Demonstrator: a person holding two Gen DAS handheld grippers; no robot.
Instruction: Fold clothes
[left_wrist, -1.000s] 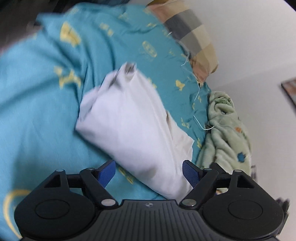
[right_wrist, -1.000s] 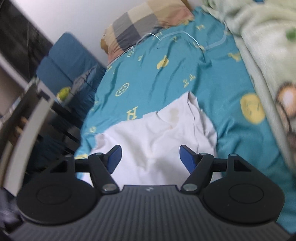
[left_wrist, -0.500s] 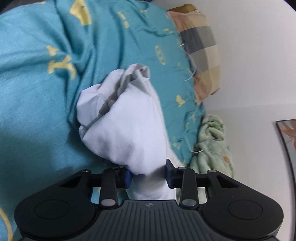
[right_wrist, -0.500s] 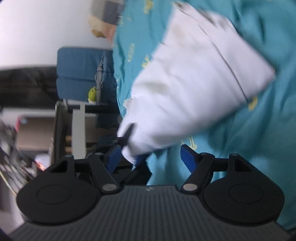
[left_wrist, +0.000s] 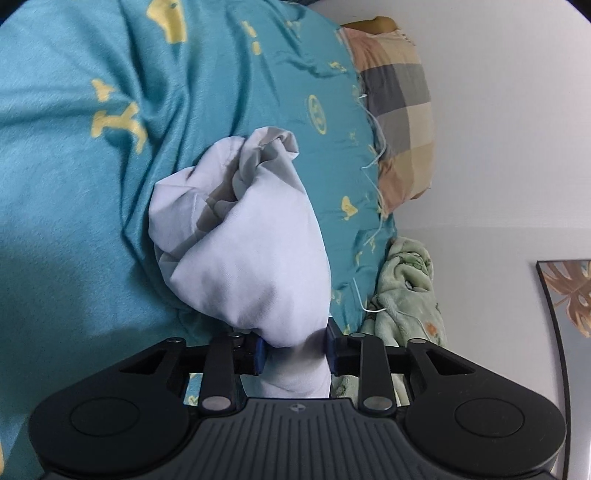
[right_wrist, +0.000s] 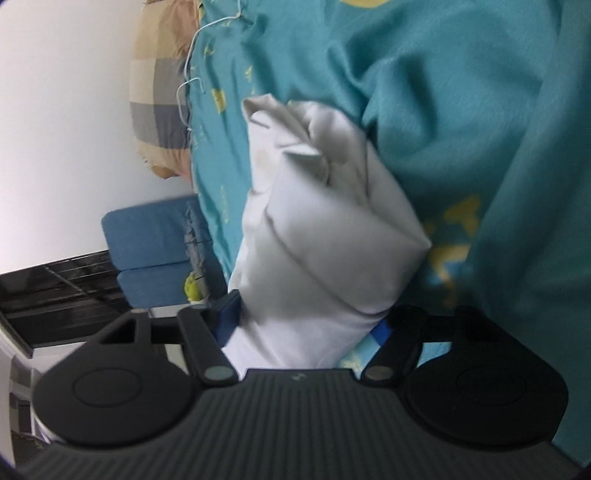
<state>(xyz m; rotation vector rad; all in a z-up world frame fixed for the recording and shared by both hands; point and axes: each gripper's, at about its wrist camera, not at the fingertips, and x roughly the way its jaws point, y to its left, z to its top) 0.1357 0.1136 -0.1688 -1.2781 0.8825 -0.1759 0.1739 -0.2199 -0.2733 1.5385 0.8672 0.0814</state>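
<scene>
A white garment (left_wrist: 251, 258) hangs bunched in the air over the teal bedsheet (left_wrist: 74, 221) with yellow prints. My left gripper (left_wrist: 294, 350) is shut on its near end, and the cloth bulges out past the blue pads. In the right wrist view the same white garment (right_wrist: 325, 229) shows as a rolled, folded bundle. It fills the gap of my right gripper (right_wrist: 306, 321), whose fingers stand wide apart on either side of it. The garment's far end is crumpled and partly hidden in its own folds.
A checked pillow (left_wrist: 399, 103) lies at the head of the bed by the white wall. A green fleece blanket (left_wrist: 406, 295) is heaped along the bed's wall side. A blue padded seat (right_wrist: 147, 236) and dark shelving stand beside the bed. A framed picture (left_wrist: 569, 295) hangs on the wall.
The left gripper closed on the white garment and lifted it off the sheet. The right gripper swung round and moved in until the bundle sits between its open fingers.
</scene>
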